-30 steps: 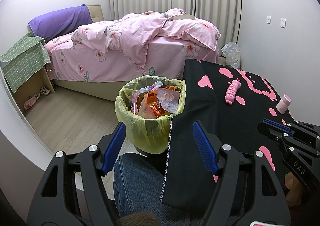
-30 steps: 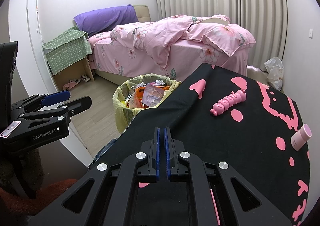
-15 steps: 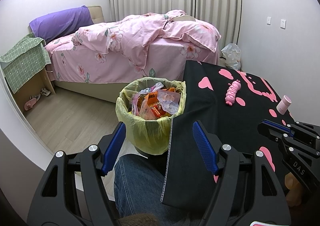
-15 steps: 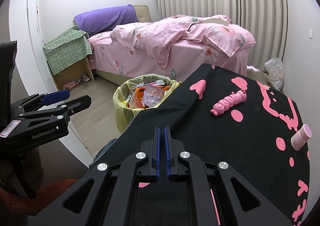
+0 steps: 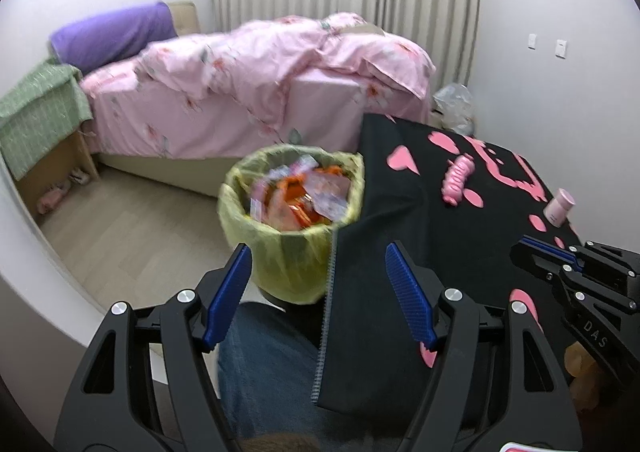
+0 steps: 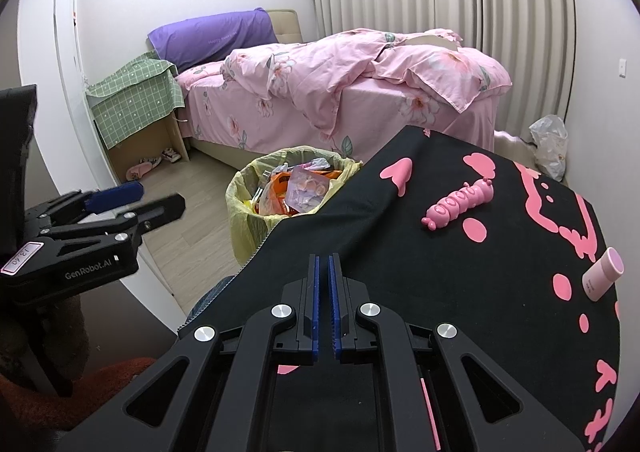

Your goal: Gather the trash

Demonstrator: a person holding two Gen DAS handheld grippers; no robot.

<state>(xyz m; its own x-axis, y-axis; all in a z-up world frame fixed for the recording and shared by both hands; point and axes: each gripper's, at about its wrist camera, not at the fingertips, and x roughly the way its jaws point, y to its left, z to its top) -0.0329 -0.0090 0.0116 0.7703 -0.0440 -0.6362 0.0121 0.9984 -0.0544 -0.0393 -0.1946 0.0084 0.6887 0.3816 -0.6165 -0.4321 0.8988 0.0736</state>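
Left wrist view
- Left gripper (image 5: 318, 266): jaws spread wide, nothing between the blue pads, held above a denim-clad knee (image 5: 264, 356).
- Trash bin (image 5: 294, 252): yellow-lined, on the floor just ahead of the jaws, against the table's edge, piled with orange and pink wrappers (image 5: 304, 195).
- Right gripper (image 5: 532, 248): at the right edge, over the black cloth (image 5: 420, 236).

Right wrist view
- Right gripper (image 6: 323, 276): blue pads drawn nearly together, holding nothing, above the black cloth (image 6: 400, 252).
- Trash bin (image 6: 244, 219): left of the table, in front of the pink bed (image 6: 340, 91).
- On the cloth: pink caterpillar toy (image 6: 458, 201), small pink bottle (image 6: 602, 274) lying near the right edge, well apart.
- Left gripper (image 6: 140, 199): at far left, jaws apart.
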